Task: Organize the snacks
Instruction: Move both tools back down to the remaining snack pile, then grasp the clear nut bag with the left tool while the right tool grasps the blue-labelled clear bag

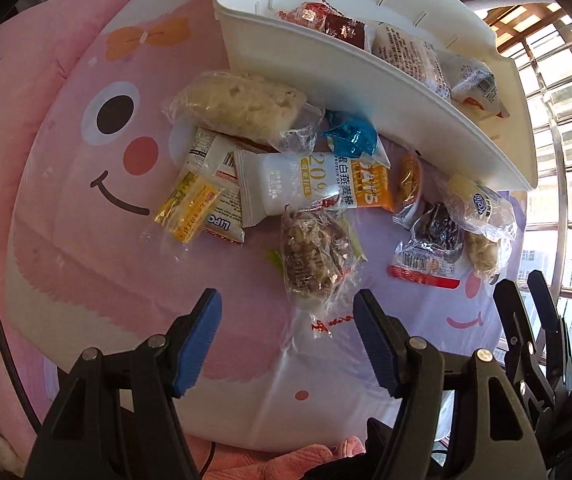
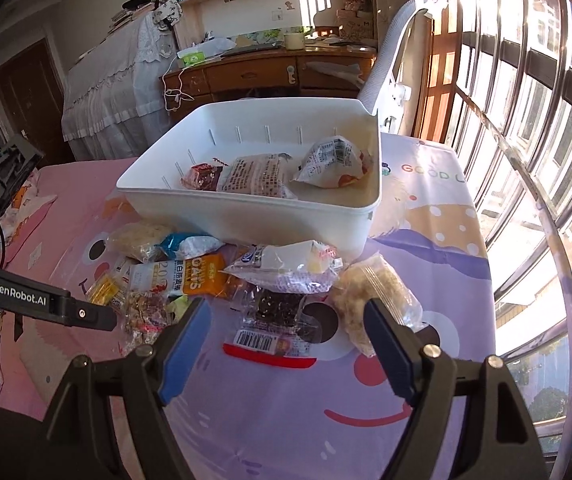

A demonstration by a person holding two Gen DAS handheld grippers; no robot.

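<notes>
Snacks: loose packets heaped on the cartoon-print worktop (image 1: 86, 240), just in front of the white bin (image 1: 366, 92); three packets already lie inside it.
Left wrist view: left claw (image 1: 286, 344) hangs with jaws apart and empty, pointing down at the nut-cluster packet (image 1: 314, 256).
Right wrist view: right claw (image 2: 286, 340) has jaws apart, nothing between them; the dark seaweed-like packet (image 2: 278, 316) lies just ahead, the pale puffed packet (image 2: 370, 292) beside its right finger.
Overlap: which packets touch underneath is hard to tell.
Risk: crinkly wrappers overlap, so a pinch may drag a neighbour or slip off the film.
Risk: both claws work near one pile and could collide.
</notes>
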